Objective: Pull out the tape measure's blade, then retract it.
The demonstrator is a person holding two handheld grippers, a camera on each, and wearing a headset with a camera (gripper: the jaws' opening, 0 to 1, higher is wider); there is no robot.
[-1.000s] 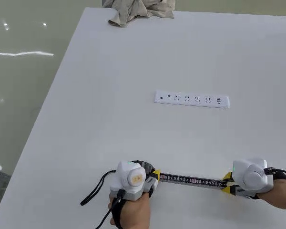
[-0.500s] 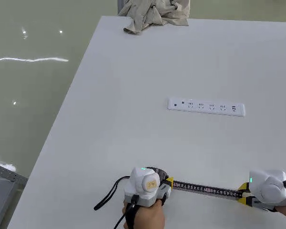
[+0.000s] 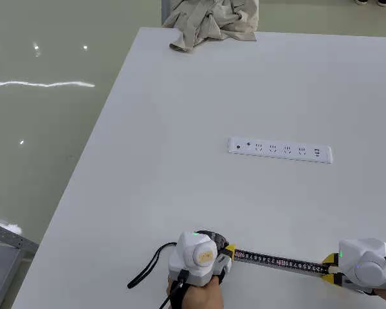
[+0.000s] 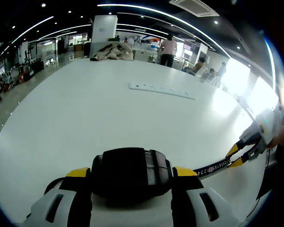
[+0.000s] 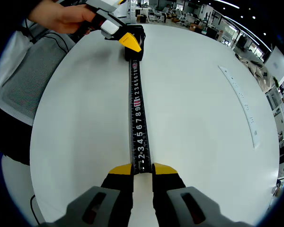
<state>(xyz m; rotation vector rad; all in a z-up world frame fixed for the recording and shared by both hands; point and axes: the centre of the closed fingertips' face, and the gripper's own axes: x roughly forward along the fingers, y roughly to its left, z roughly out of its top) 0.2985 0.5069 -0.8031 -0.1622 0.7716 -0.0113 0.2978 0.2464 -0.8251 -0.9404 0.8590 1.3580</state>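
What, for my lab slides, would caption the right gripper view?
Right hand-held gripper pinches the blade by its tip, stretched over the white table to the case in the left hand-held gripper.

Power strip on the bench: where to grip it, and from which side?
Grip the power strip mid-length, across its narrow width, coming straight down from above. It lies flat on the table, long and thin, with both long edges free. Jaws straddling those edges should hold it balanced. A grip at one end would likely let the far end droop or swing.
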